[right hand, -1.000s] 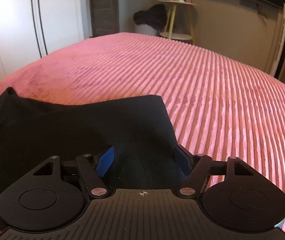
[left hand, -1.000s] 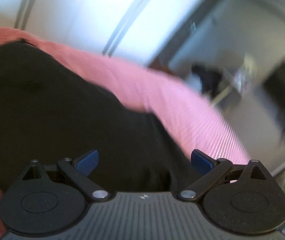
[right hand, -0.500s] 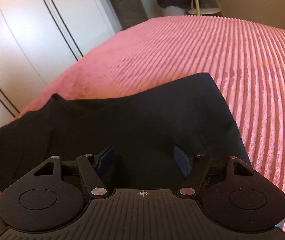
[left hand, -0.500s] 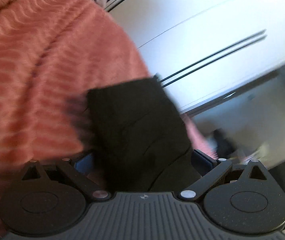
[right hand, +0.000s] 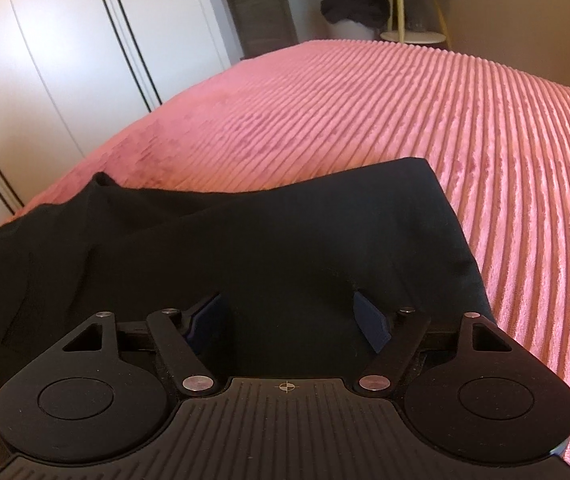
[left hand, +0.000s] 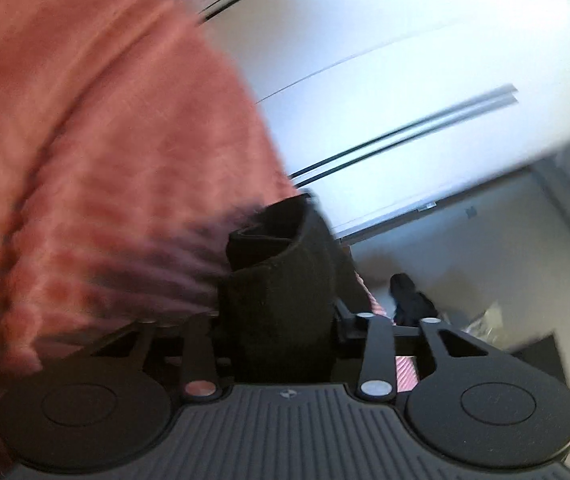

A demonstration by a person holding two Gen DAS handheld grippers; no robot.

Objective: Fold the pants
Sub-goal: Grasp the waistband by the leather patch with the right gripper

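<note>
The pants (left hand: 277,300) are now bunched and gripped in the left gripper (left hand: 281,320), lifted off the bed (left hand: 85,140); the right gripper (right hand: 289,316) is held wide over them. The cloth could slip out if tugged.

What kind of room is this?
Most likely a bedroom: a pink ribbed bedspread under the black pants, tall white wardrobe doors, and a small round side table.

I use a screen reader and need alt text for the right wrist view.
The right gripper, jaws open, hovers over black pants lying on a pink ribbed bedspread. White wardrobe doors stand at left, with a small side table beyond the bed.
</note>
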